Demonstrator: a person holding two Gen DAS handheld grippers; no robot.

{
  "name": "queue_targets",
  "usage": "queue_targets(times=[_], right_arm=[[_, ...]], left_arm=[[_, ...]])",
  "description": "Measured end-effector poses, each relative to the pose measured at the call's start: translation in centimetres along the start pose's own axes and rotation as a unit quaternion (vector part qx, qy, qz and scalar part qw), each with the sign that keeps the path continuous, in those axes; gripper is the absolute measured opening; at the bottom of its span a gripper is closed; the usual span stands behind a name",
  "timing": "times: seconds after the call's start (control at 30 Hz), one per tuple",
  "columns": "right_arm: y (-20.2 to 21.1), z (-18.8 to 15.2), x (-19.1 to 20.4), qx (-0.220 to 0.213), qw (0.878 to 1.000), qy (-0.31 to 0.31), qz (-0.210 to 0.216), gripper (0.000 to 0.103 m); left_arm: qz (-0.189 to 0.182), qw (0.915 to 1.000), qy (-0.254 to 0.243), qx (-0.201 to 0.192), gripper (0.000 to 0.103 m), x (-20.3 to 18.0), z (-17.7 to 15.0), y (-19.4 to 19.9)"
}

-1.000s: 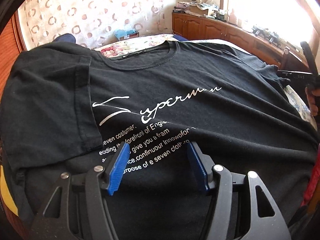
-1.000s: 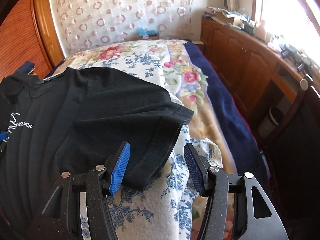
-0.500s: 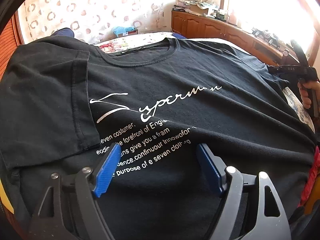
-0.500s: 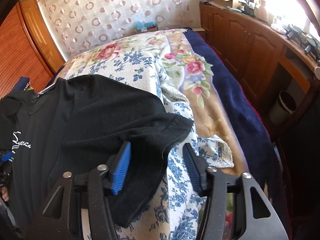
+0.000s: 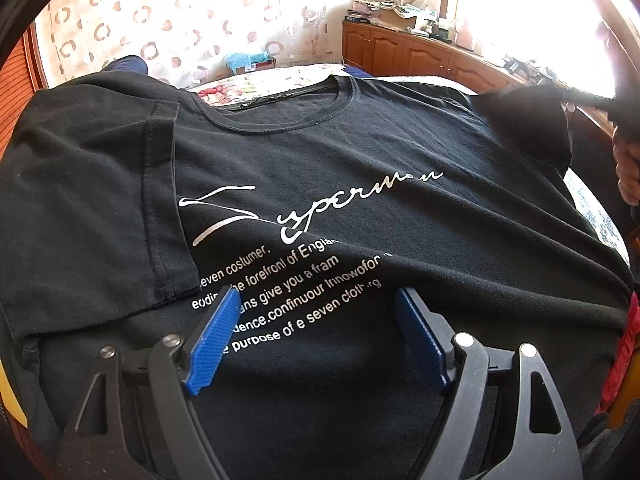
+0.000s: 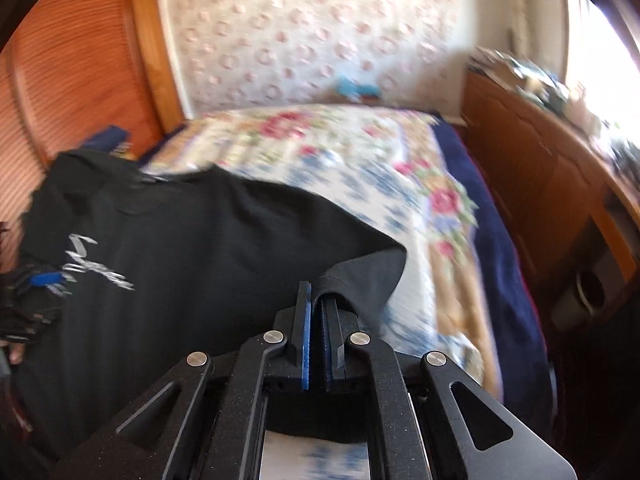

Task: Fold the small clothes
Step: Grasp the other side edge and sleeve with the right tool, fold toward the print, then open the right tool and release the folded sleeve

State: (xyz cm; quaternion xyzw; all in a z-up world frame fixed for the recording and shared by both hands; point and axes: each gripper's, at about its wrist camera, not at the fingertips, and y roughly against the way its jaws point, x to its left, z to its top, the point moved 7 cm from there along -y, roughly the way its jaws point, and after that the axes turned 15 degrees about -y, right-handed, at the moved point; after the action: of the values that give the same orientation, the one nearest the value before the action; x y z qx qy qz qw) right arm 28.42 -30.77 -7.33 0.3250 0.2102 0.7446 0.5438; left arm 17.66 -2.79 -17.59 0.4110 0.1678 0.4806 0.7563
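Right gripper point(image 6: 316, 300) was clamped on sleeve edge point(image 6: 360, 280) of black T-shirt point(image 5: 320, 160), jaws nearly together. Left gripper point(image 5: 316, 328) was wide apart, holding nothing, above printed chest text point(image 5: 288, 288). Shirt was spread on floral bedspread point(image 6: 360, 160); other sleeve point(image 5: 92, 208) folded inward.

Sunlit bedroom, wooden cabinets point(image 5: 404, 50)

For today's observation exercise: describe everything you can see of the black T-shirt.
The black T-shirt looks like soft cotton knit, with a ribbed round neck and white script and text printed on the chest. It lies front up on the floral bedspread; one sleeve is folded over the chest. The right gripper is shut on the other sleeve, lifting it. The left gripper hovers open above the print.
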Motion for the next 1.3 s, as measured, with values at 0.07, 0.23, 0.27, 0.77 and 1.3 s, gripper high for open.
queue_targets(times=[0.07, 0.23, 0.27, 0.77, 1.3], right_arm=[[0.2, 0.5, 2.9, -0.006, 1.0, 0.022, 0.022, 0.002], [-0.7, 0.5, 10.9, 0.002, 0.995, 0.073, 0.07, 0.002], [-1.3, 0.1, 12.1, 0.011, 0.993, 0.083, 0.08, 0.002], [-2.9, -2.2, 7.8, 0.031, 0.998, 0.053, 0.032, 0.039], [-9.4, -5.7, 9.4, 0.113, 0.993, 0.022, 0.036, 0.017]], left_arm=[[-0.001, 1.0, 0.001, 0.0, 0.081, 0.0, 0.0, 0.0], [-0.003, 1.0, 0.002, 0.004, 0.088, 0.0, -0.2, -0.1], [-0.003, 1.0, 0.001, 0.004, 0.089, 0.0, -0.2, -0.1], [0.018, 0.9998, -0.005, -0.004, 0.089, 0.1, -0.1, 0.8], [0.028, 0.9963, 0.012, -0.081, 0.089, 0.3, 1.1, 7.7]])
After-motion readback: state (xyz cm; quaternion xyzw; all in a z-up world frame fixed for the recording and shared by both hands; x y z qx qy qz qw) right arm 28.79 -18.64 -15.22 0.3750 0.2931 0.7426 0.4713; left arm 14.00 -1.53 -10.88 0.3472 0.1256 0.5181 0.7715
